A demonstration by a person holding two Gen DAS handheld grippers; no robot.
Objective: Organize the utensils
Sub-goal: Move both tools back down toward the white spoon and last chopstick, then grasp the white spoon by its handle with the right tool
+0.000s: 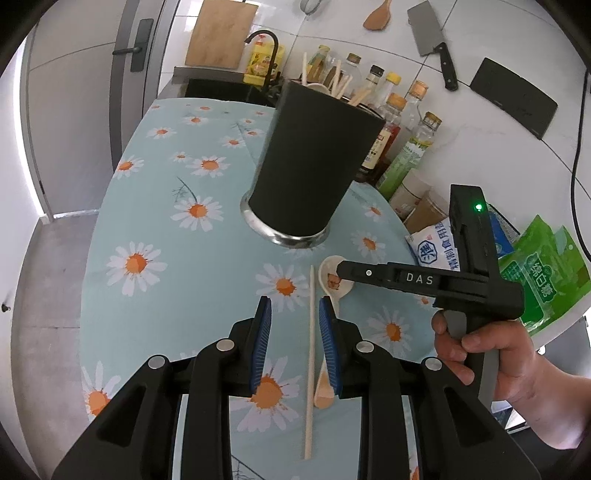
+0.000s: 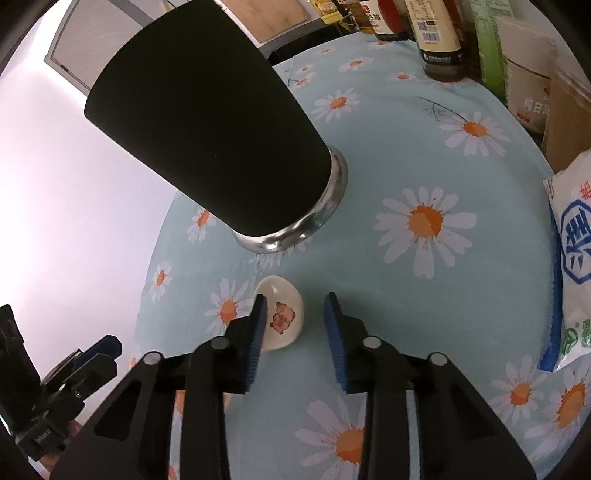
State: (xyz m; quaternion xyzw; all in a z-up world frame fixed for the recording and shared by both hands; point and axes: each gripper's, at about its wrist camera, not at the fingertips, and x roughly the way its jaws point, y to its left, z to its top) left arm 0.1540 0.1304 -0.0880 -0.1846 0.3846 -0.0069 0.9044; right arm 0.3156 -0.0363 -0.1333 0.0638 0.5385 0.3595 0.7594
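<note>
A black utensil holder (image 1: 314,162) with a steel base stands on the daisy tablecloth (image 1: 166,221); it also shows in the right wrist view (image 2: 207,122). A white ceramic spoon (image 1: 332,280) with a bear print lies in front of it, next to a single chopstick (image 1: 311,354) and a wooden spoon (image 1: 323,391). My left gripper (image 1: 295,314) is open above the chopstick. My right gripper (image 2: 295,314) is open, its fingers either side of the ceramic spoon's bowl (image 2: 282,314). It also shows in the left wrist view (image 1: 343,271).
Sauce bottles (image 1: 391,122), jars and bags of salt (image 1: 439,251) and sugar (image 1: 543,273) line the table's right side. A sink and tap (image 1: 266,55) lie behind. A cleaver (image 1: 432,40) and a cutting board (image 1: 221,33) hang on the wall.
</note>
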